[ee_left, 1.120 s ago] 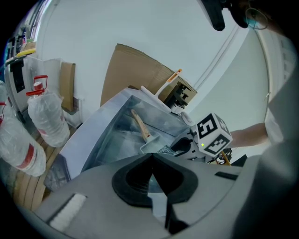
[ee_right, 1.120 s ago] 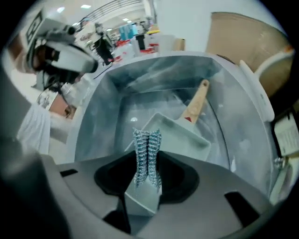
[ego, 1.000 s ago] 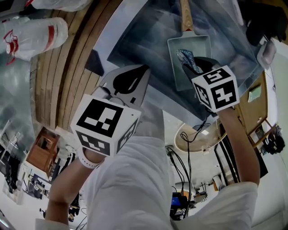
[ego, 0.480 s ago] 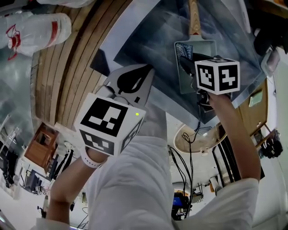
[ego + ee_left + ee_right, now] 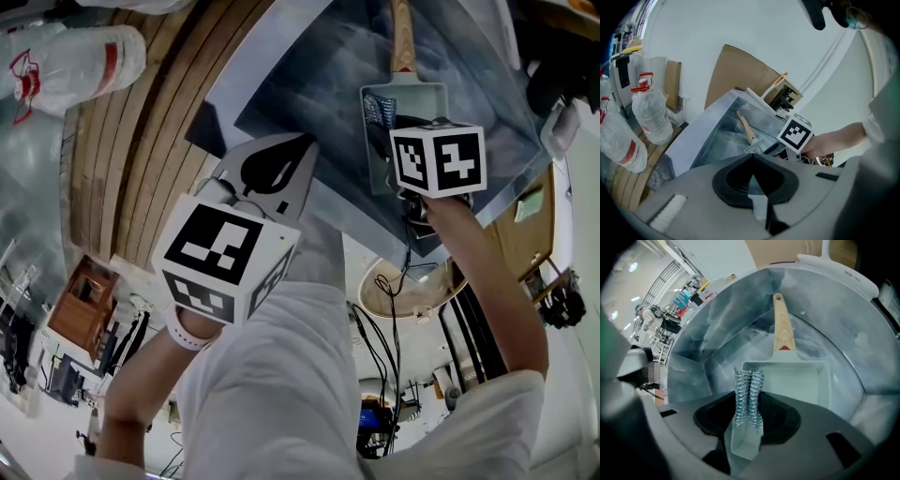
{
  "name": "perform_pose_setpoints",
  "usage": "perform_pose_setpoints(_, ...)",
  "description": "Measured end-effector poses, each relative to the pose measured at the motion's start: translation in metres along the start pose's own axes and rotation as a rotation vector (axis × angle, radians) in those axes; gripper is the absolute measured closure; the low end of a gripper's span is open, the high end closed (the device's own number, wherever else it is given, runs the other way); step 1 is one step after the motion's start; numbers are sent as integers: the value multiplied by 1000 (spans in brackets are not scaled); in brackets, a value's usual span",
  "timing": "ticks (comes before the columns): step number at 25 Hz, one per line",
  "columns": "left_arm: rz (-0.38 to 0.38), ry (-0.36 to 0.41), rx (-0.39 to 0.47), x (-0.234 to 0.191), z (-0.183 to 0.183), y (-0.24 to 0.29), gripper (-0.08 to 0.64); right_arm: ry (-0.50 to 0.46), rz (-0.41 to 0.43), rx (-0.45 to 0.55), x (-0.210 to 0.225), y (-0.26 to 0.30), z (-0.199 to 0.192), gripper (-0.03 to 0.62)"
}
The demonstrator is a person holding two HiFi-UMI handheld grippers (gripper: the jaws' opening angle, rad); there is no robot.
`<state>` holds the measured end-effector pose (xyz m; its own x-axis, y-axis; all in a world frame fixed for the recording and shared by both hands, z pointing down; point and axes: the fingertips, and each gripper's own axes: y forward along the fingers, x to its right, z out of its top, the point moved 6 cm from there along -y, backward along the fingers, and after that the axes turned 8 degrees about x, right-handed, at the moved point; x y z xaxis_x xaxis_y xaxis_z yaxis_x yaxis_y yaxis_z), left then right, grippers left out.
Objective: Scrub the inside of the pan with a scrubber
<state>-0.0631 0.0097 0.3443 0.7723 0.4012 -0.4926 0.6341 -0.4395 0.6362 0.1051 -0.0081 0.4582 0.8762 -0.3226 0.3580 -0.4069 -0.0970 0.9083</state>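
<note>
**Coach:** Two grippers, but only one is working. Nearest you, your left gripper is empty, its fingers together, well apart from the pan.

**Operator:** And the right one?

**Coach:** Your right gripper has its fingers clamped on the scrubber, which sticks out past the tips. Press down through that free end and work in short, overlapping passes, so the wire meets the metal and your fingers don't.

**Operator:** Where is it against the pan?

**Coach:** Just beyond your fingers, the scrubber's tip sits over the pan's near left corner. I cannot tell whether it touches the floor. Most of the floor lies to its right and farther off, toward the wooden handle, all down in the sink. My guess is the corners need a tilted wrist.
</note>
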Motion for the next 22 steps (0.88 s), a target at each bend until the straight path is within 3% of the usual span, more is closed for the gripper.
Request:
perform_pose_setpoints(13, -8, 5, 9, 5, 2, -7, 555, 43, 26, -129, -6, -10, -56, 449)
perform_pose_setpoints(22, -6, 28, 36, 10, 14, -26, 555, 87, 93, -105, -21, -33, -62, 451)
